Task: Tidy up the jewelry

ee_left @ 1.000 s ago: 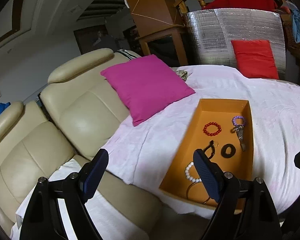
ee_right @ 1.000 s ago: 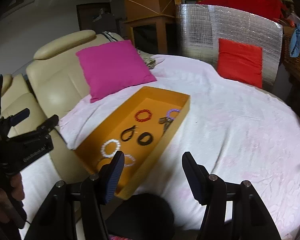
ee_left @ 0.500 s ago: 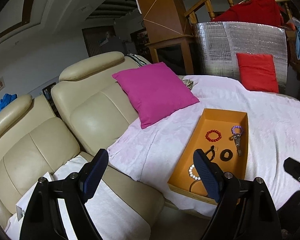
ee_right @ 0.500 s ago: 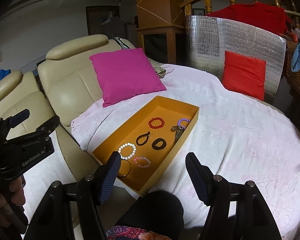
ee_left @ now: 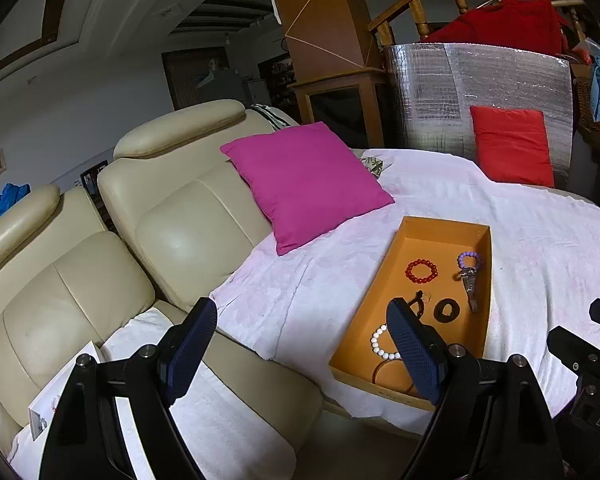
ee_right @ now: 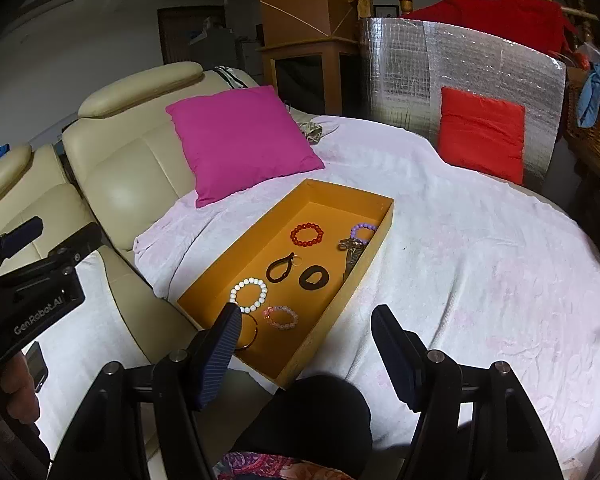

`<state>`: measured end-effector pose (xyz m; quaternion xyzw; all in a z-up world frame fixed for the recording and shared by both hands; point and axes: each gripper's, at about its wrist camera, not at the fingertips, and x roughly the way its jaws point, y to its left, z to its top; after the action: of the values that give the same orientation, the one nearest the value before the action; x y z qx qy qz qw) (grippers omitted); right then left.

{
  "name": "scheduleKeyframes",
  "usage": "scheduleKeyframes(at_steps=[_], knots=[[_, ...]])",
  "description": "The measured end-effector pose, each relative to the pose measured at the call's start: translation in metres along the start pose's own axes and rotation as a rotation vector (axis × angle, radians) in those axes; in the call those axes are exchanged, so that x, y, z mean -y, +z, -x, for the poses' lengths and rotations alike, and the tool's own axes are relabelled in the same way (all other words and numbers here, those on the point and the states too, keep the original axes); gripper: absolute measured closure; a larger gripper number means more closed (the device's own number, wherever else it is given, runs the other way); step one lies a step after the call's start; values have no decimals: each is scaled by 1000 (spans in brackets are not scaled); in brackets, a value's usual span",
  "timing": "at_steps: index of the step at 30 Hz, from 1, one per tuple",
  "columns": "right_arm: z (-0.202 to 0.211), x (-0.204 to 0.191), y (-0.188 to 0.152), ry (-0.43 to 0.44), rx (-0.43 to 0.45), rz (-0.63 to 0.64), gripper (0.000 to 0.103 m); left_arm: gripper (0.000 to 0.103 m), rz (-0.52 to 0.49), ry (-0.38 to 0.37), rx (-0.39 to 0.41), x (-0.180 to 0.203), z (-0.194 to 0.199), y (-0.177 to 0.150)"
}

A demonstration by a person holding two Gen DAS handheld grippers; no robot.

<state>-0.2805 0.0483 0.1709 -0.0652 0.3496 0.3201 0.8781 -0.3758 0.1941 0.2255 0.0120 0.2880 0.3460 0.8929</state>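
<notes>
An orange tray (ee_right: pixel 376 236) (ee_left: pixel 446 226) lies on a white-covered table. It holds a red bead bracelet (ee_right: pixel 307 234) (ee_left: pixel 421 271), a purple bead keyring (ee_right: pixel 360 234) (ee_left: pixel 469 264), black hair ties (ee_right: pixel 313 277), a white bead bracelet (ee_right: pixel 249 294), a pink bead bracelet (ee_right: pixel 281 317) and a thin bangle. My left gripper (ee_left: pixel 300 344) is open and empty, held back left of the tray. My right gripper (ee_right: pixel 306 354) is open and empty, above the tray's near end.
A magenta pillow (ee_right: pixel 240 140) leans at the table's far left against a cream leather sofa (ee_left: pixel 100 240). A red cushion (ee_right: pixel 482 134) stands against a silver foil panel (ee_right: pixel 460 68) at the back. A wicker basket (ee_right: pixel 596 128) is at the right.
Both grippers have pulled back and up from the tray, so it looks smaller and farther. Jaws stay open. The jewelry has not moved.
</notes>
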Motion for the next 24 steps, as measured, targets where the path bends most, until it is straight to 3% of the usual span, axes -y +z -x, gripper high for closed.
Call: scheduleKeyframes(at_steps=[24], knots=[[-8,0,-2,0,-7,-15,32,16,-7,-10,-30,0,-14,-4]])
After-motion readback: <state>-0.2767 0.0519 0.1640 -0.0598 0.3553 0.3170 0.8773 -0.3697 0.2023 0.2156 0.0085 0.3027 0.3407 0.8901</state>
